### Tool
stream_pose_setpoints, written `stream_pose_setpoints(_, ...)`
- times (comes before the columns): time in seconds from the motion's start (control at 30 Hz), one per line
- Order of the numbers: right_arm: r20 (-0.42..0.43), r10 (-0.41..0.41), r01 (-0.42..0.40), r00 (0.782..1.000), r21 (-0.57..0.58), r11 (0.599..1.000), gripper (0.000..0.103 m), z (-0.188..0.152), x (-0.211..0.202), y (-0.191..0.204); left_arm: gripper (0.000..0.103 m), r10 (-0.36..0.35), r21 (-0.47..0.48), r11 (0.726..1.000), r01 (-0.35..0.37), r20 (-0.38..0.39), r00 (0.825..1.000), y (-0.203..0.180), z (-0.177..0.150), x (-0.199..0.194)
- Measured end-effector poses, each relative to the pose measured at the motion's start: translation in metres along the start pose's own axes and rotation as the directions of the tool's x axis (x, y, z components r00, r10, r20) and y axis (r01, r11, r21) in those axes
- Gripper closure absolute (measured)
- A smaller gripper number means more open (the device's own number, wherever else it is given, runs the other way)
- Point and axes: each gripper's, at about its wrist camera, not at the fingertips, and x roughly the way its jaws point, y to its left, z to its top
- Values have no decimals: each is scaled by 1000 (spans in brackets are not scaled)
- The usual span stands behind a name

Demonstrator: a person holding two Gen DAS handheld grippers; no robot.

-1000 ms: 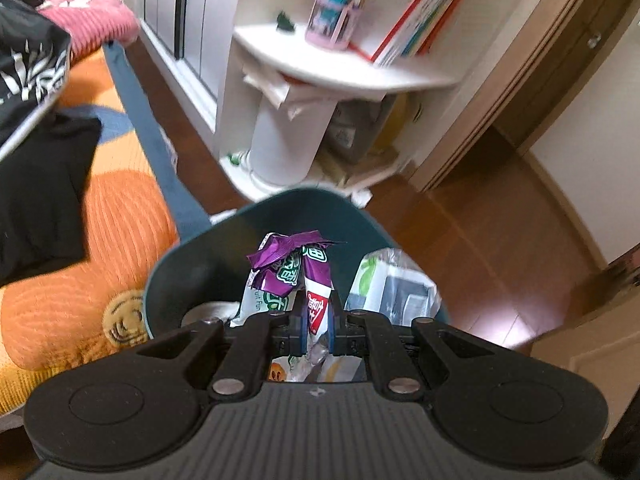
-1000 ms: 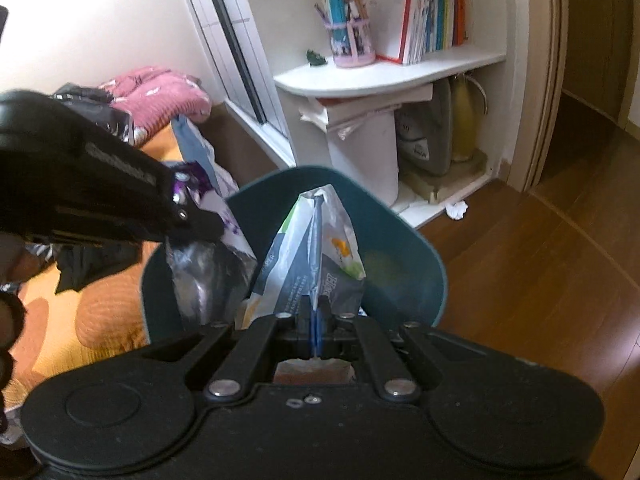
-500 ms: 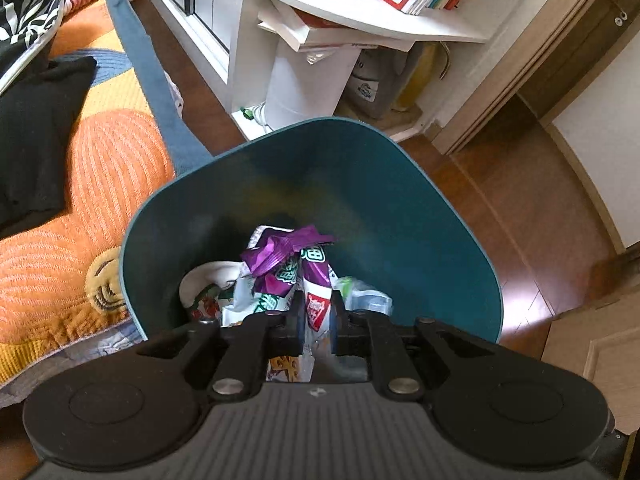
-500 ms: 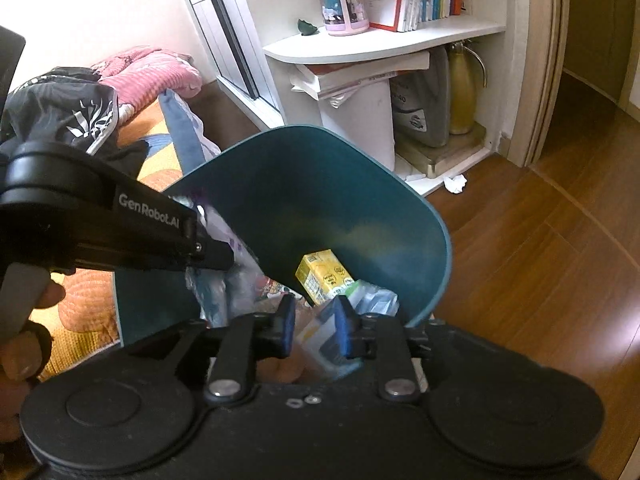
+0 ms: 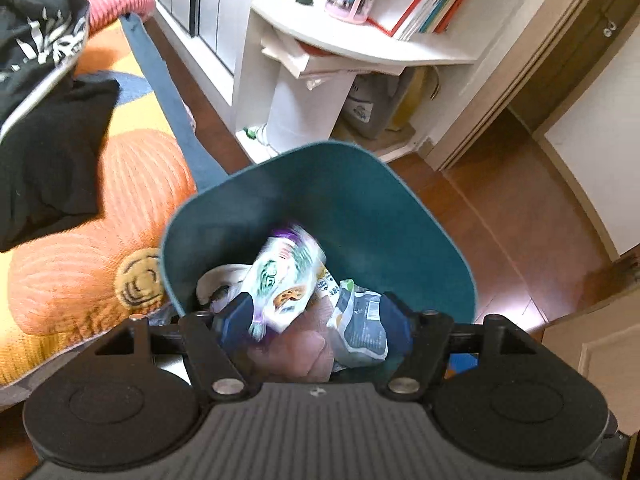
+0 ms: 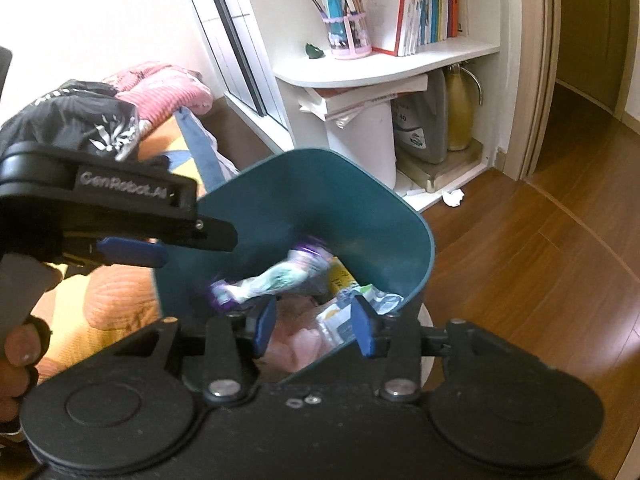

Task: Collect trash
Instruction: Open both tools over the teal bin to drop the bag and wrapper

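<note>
Both jaws have just been opening, the left gripper point(image 5: 316, 320) and right gripper point(image 6: 314, 322) gaping empty over the teal bin point(image 5: 384, 216), while the blurred purple-and-white wrapper point(image 5: 286, 276) is tumbling inside near the bin's front wall, its long axis slanting up toward the far rim.

left gripper point(image 5: 316, 322): jaws have just been opening, wide apart over teal bin point(image 5: 400, 216) | purple-and-white wrapper point(image 5: 286, 276): blurred, between jaws, unpinched | grey packet point(image 5: 360, 320): in bin | bin: beside orange bedding point(image 5: 80, 248)
</note>
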Motion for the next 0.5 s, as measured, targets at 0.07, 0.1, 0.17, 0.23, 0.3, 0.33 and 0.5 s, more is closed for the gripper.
stream_pose_setpoints(0.07,10,12,-12,1000,0,1000,60,0,-10,4,34,-5,15,1000,5,15,1000,0,-4,-14)
stream_pose_setpoints(0.1,15,14,-14,1000,-2,1000,59,0,-15,7,34,-6,22,1000,5,23,1000,1,-7,-23)
stream_pose_setpoints(0.17,28,19,-19,999,-16,1000,58,-1,-26,14,34,-8,32,999,7,41,999,3,-13,-39)
stream_pose_setpoints(0.23,37,29,-28,999,-32,999,58,-2,-36,24,34,-14,35,999,12,59,998,7,-18,-57)
stream_pose_setpoints(0.3,44,42,-40,998,-49,998,57,-3,-47,34,34,-18,33,999,15,77,997,12,-24,-75)
stream_pose_setpoints(0.33,48,46,-43,998,-57,997,56,-4,-51,40,34,-22,31,999,20,87,996,15,-28,-84)
stream_pose_setpoints(0.5,53,87,-81,995,-106,991,56,-9,-67,73,34,-20,17,1000,17,142,990,42,-48,-128)
